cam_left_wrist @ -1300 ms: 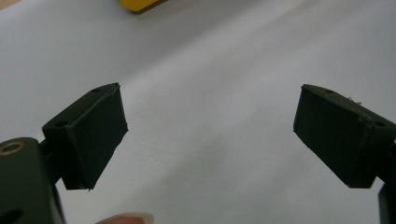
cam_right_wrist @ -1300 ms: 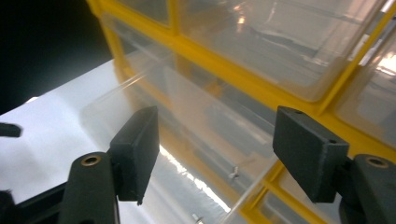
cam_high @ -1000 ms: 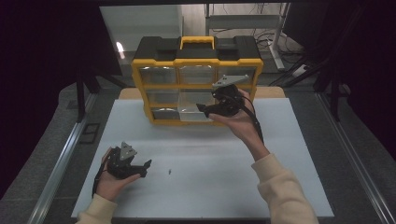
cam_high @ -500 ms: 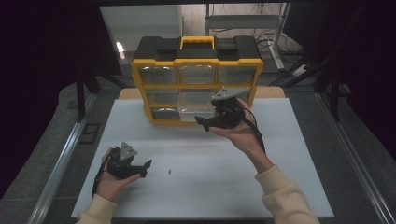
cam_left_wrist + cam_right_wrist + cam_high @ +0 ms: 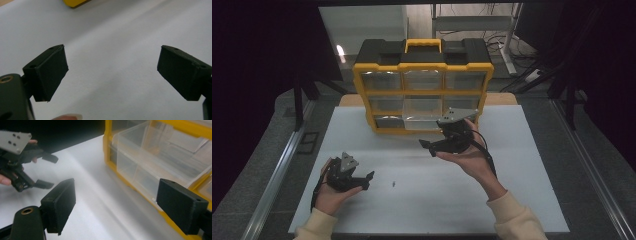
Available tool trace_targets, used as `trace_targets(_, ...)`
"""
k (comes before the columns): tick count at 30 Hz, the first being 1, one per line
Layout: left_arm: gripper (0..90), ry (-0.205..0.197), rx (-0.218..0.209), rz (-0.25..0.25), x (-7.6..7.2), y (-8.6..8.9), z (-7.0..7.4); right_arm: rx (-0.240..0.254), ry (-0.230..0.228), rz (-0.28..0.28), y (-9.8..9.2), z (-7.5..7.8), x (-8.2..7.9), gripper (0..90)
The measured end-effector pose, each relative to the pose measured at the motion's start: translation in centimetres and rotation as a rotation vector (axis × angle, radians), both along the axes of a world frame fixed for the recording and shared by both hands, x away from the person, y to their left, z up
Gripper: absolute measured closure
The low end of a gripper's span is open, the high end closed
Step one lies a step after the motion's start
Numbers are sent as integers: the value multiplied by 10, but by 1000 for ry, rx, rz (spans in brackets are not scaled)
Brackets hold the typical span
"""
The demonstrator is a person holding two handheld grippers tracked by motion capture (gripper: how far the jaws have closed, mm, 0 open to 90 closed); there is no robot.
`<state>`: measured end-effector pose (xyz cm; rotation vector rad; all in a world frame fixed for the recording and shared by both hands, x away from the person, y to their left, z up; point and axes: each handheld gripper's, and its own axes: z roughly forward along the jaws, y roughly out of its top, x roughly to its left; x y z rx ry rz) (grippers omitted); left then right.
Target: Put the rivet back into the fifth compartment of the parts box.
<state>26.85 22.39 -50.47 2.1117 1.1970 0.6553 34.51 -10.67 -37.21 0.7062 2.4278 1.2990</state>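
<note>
I hold my right gripper [image 5: 428, 146] just in front of the yellow organiser [image 5: 422, 90], which stands upright at the far middle of the white table [image 5: 512, 200]. Its jaws have just been opening and now stand wide apart with nothing between them. They point left, low over the table, near the bottom row of the organiser. In the right gripper view [image 5: 115, 205] the two black jaws frame bare white table and the lower yellow edge of the organiser.

The clear drawer [image 5: 422, 114] in the middle column sticks out towards me from the organiser's front, just far of my right gripper and not touching it. In the right gripper view the drawer [image 5: 150, 157] shows as a clear box jutting past the yellow frame.

My left gripper [image 5: 368, 181] rests low at the near left of the table, well apart from the organiser. Its jaws are spread wide too, empty, with white table between them in the left gripper view [image 5: 112, 72]. A tiny dark speck [image 5: 394, 183] lies on the table just right of it.
</note>
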Motion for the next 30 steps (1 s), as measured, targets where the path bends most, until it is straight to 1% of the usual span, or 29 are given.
trace_targets(4,100,-1,2,-1,0,-1,0,-3,10,18,0,-6,-6,161)
trace_targets(8,100,0,-1,1,0,-1,0,-11,1,19,0,-12,-10,162)
trace_targets(11,100,-3,-2,2,0,0,0,-22,12,29,3,-17,-12,164)
trace_targets(13,100,-4,-2,2,0,0,0,-29,20,39,6,-21,-13,167)
trace_targets(17,100,-3,-2,0,-1,0,0,-26,21,59,16,-28,-16,176)
trace_targets(21,100,-4,-1,-1,-1,-1,0,-44,34,87,26,-37,-18,180)
trace_targets(30,101,-16,-5,-5,-2,-1,1,-63,70,106,39,-51,-21,188)
